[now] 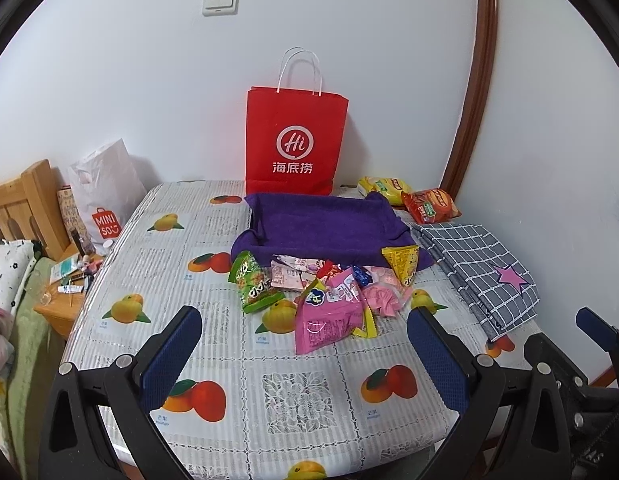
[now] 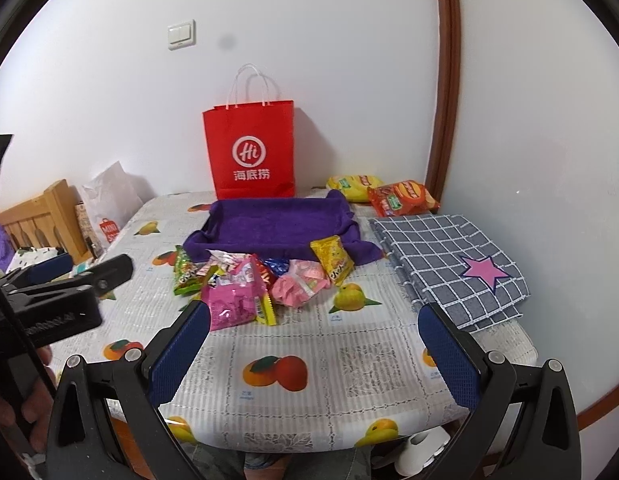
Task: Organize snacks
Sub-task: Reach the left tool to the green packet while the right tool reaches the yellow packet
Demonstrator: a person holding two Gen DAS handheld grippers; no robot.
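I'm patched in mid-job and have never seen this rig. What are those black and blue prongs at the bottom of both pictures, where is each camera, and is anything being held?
No robot here: a person holds a hand-held gripper in each hand, with a fisheye camera on each looking forward along its two blue-padded fingers. One picture is from the left gripper, the other from the right gripper. Both are open and hold nothing.

On the fruit-print tablecloth lies a pile of snack packets, in front of a purple cloth tray that has nothing in it. Behind it stands a red paper bag; two larger packets, yellow and red-orange, lie right of it. A folded checked cloth lies on the right.
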